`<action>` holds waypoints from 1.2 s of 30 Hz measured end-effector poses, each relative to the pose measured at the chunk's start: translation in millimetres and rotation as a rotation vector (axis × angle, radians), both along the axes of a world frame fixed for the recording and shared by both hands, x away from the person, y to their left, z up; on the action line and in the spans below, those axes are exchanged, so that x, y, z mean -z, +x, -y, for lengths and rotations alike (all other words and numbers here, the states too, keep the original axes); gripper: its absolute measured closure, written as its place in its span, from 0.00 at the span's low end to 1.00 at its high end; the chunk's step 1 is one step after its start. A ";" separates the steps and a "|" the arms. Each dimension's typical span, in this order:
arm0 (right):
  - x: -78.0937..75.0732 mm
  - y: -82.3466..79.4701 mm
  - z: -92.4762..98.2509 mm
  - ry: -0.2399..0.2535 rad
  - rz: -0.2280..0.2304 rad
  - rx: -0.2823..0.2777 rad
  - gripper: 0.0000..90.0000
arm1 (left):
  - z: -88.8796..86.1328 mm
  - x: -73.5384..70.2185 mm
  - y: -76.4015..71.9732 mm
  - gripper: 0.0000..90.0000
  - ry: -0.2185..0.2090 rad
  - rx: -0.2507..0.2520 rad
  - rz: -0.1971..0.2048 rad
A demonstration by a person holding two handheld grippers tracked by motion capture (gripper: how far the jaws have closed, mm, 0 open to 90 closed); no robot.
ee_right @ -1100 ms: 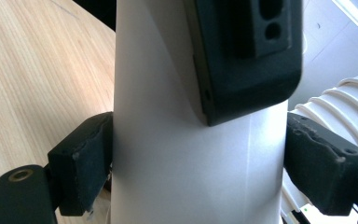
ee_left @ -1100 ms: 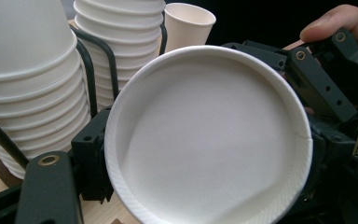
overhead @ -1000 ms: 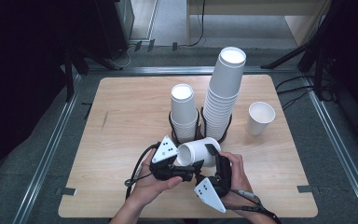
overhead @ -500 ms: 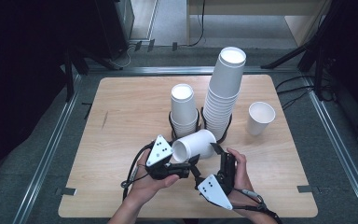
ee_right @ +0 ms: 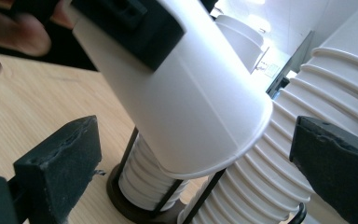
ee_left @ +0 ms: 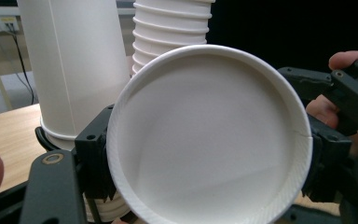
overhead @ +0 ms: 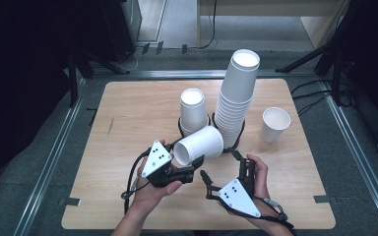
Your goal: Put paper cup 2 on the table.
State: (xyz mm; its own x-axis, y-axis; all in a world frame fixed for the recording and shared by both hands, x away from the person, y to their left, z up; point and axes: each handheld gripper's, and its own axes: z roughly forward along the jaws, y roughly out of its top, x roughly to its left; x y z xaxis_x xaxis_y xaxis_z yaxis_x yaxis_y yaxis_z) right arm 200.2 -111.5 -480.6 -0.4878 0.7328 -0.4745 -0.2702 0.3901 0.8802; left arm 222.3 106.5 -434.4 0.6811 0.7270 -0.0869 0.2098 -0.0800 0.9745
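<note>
Near the front of the counter, the left gripper gripped a single paper cup, its jaws clenched across the cup's rim so that the cup lay on its side in the air, mouth toward the person and base toward the stacks. From the left gripper view the cup's open mouth faced the camera, with a black jaw pressed against each side of the rim. The right gripper hung just beside it, a little lower and nearer the person, jaws released and spread apart with nothing between them; in the right gripper view they stood wide on either side of the cup's base without touching it.

Behind the held cup stood a short stack in a black wire holder and, just to its right, a tall stack in a holder of its own. A lone cup stood upright on the counter, well apart to the right.

By my reading, one cup was already set out on the counter and a second was free of the stacks but not yet placed. Turning it upright and setting it down remained, probably with help from the open right gripper.
</note>
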 end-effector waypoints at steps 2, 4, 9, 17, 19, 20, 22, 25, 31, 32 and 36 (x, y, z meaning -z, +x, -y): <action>-2.1 -0.3 1.4 0.043 -0.030 0.004 0.04 | 1.2 0.8 -0.6 0.26 0.017 -0.001 0.017; -4.0 -1.4 3.0 0.082 -0.054 -0.004 0.04 | 1.5 0.7 0.0 0.26 0.030 -0.026 0.023; -8.7 -2.5 5.9 0.155 -0.103 -0.002 0.04 | 0.6 2.5 0.5 0.26 -0.003 -0.051 0.058; -16.0 -2.8 8.8 0.258 -0.186 0.003 0.05 | -0.1 4.4 -0.8 0.26 -0.105 -0.066 0.114; -19.0 -2.3 10.6 0.312 -0.216 0.005 0.05 | 0.4 4.4 -1.4 0.26 -0.104 -0.069 0.122; -20.5 -1.7 11.8 0.340 -0.227 0.005 0.05 | 0.3 4.5 -1.7 0.26 -0.112 -0.066 0.125; -23.3 -0.9 14.4 0.390 -0.254 0.006 0.05 | 0.9 5.0 -2.5 0.26 -0.115 -0.067 0.135; -26.4 0.1 17.8 0.472 -0.297 0.006 0.05 | 1.2 6.3 -2.3 0.26 -0.130 -0.071 0.147; -31.0 -0.4 18.8 0.561 -0.404 -0.012 0.00 | 2.4 10.4 -2.0 0.26 -0.153 -0.077 0.159; -31.7 -0.3 18.6 0.582 -0.417 -0.021 0.00 | 2.6 10.8 -2.3 0.26 -0.162 -0.074 0.162; -34.9 -1.0 18.0 0.681 -0.478 -0.045 0.00 | 2.3 12.2 -2.2 0.26 -0.167 -0.066 0.171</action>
State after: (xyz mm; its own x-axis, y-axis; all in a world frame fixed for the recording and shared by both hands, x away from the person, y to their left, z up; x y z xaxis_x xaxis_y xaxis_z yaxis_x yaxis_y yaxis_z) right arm 199.3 -129.5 -445.7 -0.5598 0.7597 0.3308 0.1898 -0.2710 0.9437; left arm 220.1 104.2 -446.6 0.6480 0.7554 -0.0973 0.0400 0.0939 0.9948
